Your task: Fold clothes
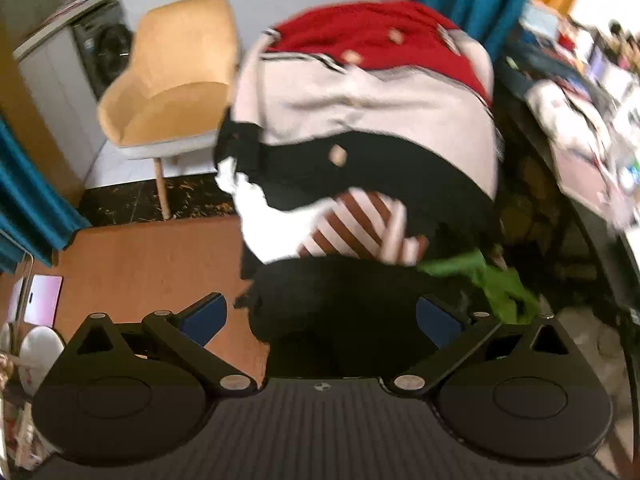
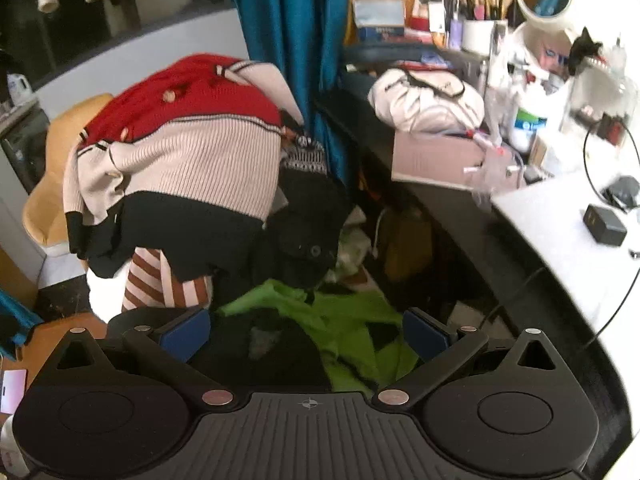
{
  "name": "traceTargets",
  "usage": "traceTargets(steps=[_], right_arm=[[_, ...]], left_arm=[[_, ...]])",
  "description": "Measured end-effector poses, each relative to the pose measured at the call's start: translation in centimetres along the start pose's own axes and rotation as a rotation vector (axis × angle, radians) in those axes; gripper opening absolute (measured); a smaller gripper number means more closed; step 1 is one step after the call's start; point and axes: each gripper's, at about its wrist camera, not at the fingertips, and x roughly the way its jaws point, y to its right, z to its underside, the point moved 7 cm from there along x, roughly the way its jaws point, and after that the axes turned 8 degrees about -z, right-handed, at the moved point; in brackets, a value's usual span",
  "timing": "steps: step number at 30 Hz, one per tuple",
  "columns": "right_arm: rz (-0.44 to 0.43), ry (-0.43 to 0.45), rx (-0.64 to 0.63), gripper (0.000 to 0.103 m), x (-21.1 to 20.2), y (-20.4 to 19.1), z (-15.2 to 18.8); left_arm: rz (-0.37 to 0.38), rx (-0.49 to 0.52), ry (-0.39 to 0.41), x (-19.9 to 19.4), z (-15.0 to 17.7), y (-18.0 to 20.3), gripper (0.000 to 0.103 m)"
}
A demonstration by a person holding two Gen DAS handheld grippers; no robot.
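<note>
A pile of clothes rises ahead. On top lies a red, cream and black knit sweater (image 1: 360, 92), also in the right wrist view (image 2: 180, 140). Under it are a brown-and-white striped garment (image 1: 352, 228) (image 2: 160, 284), black garments (image 1: 340, 296) (image 2: 304, 216) and a green garment (image 1: 500, 284) (image 2: 344, 328). My left gripper (image 1: 320, 320) is open, its blue pads apart just in front of the black cloth, holding nothing. My right gripper (image 2: 306, 334) is open over the green and black cloth, holding nothing. The left wrist view is motion-blurred.
A yellow chair (image 1: 176, 76) stands behind the pile at left, on a tiled floor beside a brown surface (image 1: 152, 264). A teal curtain (image 2: 292, 20) hangs behind. A cluttered white dressing table (image 2: 560, 232) with a mirror, brushes and a white bag (image 2: 428, 96) is at right.
</note>
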Motion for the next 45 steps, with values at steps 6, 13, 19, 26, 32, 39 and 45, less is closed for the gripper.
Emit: traceTargets(steps=[6, 13, 19, 26, 32, 39, 45], right_arm=[[0.090, 0.006, -0.020, 0.102, 1.2, -4.8, -0.7], [0.194, -0.006, 0.077, 0.102, 4.0, -16.0, -2.2], [0.132, -0.025, 0.122, 0.102, 7.2, -28.2, -5.5], [0.174, 0.154, 0.152, 0.102, 6.6, -31.7, -10.5], [0.312, 0.260, 0.277, 0.102, 6.2, -27.3, -13.1], [0.346, 0.376, 0.359, 0.102, 6.2, -23.0, -16.1], [0.380, 0.520, 0.420, 0.102, 8.3, -17.2, -20.8]], left_arm=[[0.090, -0.023, 0.096, 2.0, -2.3, -4.9, 0.103], [0.209, 0.011, 0.081, 7.1, -4.7, -14.5, 0.103], [0.278, -0.072, 0.128, 8.8, -8.4, -25.5, 0.103], [0.341, -0.044, 0.065, 11.2, -12.0, -30.1, 0.103], [0.356, 0.060, 0.068, 13.0, -14.6, -29.6, 0.103], [0.410, 0.171, 0.079, 15.4, -21.3, -23.8, 0.103], [0.473, 0.338, 0.139, 17.3, -30.6, -13.5, 0.103]])
